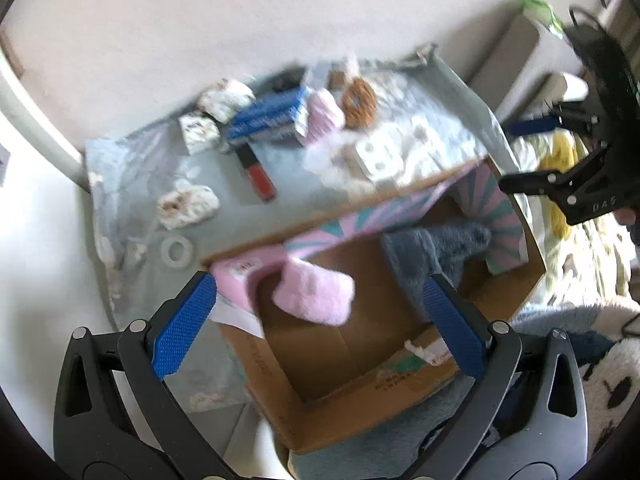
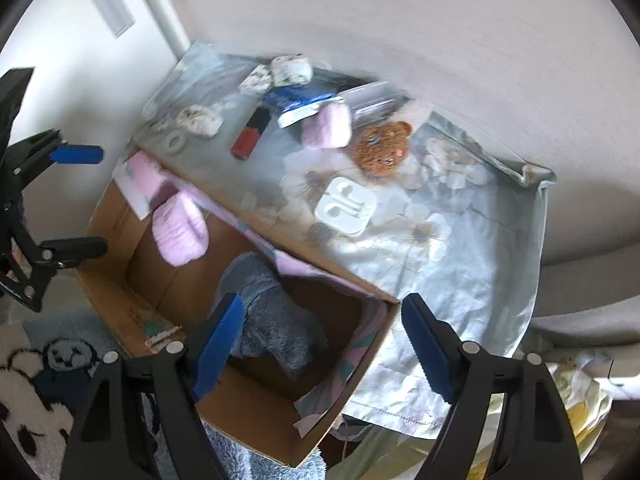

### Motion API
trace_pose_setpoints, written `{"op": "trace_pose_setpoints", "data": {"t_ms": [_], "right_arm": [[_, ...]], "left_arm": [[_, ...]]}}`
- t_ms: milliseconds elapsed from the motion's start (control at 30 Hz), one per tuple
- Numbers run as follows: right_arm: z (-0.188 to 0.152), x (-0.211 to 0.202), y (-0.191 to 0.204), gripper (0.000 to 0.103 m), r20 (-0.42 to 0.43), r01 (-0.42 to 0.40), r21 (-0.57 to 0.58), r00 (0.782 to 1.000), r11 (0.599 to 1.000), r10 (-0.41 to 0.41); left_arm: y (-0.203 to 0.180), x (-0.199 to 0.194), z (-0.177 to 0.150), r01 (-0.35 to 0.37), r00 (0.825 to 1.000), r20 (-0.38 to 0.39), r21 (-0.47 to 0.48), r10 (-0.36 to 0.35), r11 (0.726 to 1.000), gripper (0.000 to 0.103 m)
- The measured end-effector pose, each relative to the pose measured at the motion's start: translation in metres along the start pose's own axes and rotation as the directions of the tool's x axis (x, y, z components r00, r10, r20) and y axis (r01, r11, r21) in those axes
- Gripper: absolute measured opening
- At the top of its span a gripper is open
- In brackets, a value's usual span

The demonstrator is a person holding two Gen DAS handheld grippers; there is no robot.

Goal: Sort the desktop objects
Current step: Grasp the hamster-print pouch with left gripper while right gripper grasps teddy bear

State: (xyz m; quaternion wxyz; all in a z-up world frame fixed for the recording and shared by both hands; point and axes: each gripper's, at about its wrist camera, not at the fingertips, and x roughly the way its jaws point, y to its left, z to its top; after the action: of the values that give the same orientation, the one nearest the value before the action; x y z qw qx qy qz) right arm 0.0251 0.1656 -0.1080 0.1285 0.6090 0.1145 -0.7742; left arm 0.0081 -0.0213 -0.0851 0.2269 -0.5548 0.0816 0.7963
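An open cardboard box (image 1: 352, 400) (image 2: 256, 412) stands beside the cloth-covered table (image 2: 460, 280). Inside lie a pink fluffy sock (image 1: 314, 294) (image 2: 180, 228) and a grey fluffy sock (image 1: 432, 248) (image 2: 276, 320). My left gripper (image 1: 320, 324) is open and empty above the box. My right gripper (image 2: 320, 344) is open and empty over the box's near corner; it also shows in the left wrist view (image 1: 560, 152). On the table lie another pink sock (image 2: 328, 126), a brown bear toy (image 2: 382, 146), a white earphone case (image 2: 346, 206), a blue book (image 2: 304, 102) and a red marker (image 2: 250, 136).
Several patterned white pouches (image 2: 200, 120) (image 2: 292, 68) and a tape ring (image 2: 174, 142) lie at the table's far end. A wall runs behind the table. A panda-print rug (image 2: 36, 392) lies on the floor by the box. A yellow patterned cloth (image 1: 560, 160) is at the right.
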Motion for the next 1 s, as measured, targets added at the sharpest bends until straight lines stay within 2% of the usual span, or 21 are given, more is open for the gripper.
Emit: {"op": "trace_pose_setpoints", "data": {"t_ms": [200,333,467,667,800,933,1000], "right_arm": [[0.009,-0.004,-0.013,0.078,0.035,-0.024,0.051,0.999,0.998,0.023],[0.023,-0.006,-0.021,0.078,0.059,-0.055,0.088,0.997,0.995,0.050],[0.044,0.004,-0.031,0.078,0.068,-0.057,0.115,0.996,0.992,0.049],[0.079,0.043,-0.059,0.078,0.034,-0.102,0.209,0.995,0.972,0.097],[0.098,0.077,-0.074,0.078,0.011,-0.106,0.246,0.994,0.963,0.107],[0.109,0.115,-0.089,0.078,-0.015,-0.155,0.319,0.986,0.935,0.168],[0.113,0.126,-0.093,0.078,-0.015,-0.181,0.348,0.980,0.920,0.198]], "left_arm": [[0.045,-0.022,0.019,-0.008,0.998,0.061,-0.094,0.014,0.996,0.103],[0.075,-0.011,0.030,-0.012,0.999,0.043,-0.160,0.019,0.987,0.103],[0.107,0.025,0.042,-0.015,1.000,-0.017,-0.241,0.011,0.970,0.103],[0.142,0.099,0.048,-0.021,0.993,-0.118,-0.347,-0.021,0.938,0.097],[0.153,0.132,0.047,-0.018,0.991,-0.130,-0.392,-0.035,0.920,0.095],[0.160,0.151,0.045,0.011,0.990,-0.121,-0.438,-0.071,0.899,0.095],[0.163,0.157,0.045,-0.001,0.991,-0.122,-0.449,-0.060,0.894,0.095]]}}
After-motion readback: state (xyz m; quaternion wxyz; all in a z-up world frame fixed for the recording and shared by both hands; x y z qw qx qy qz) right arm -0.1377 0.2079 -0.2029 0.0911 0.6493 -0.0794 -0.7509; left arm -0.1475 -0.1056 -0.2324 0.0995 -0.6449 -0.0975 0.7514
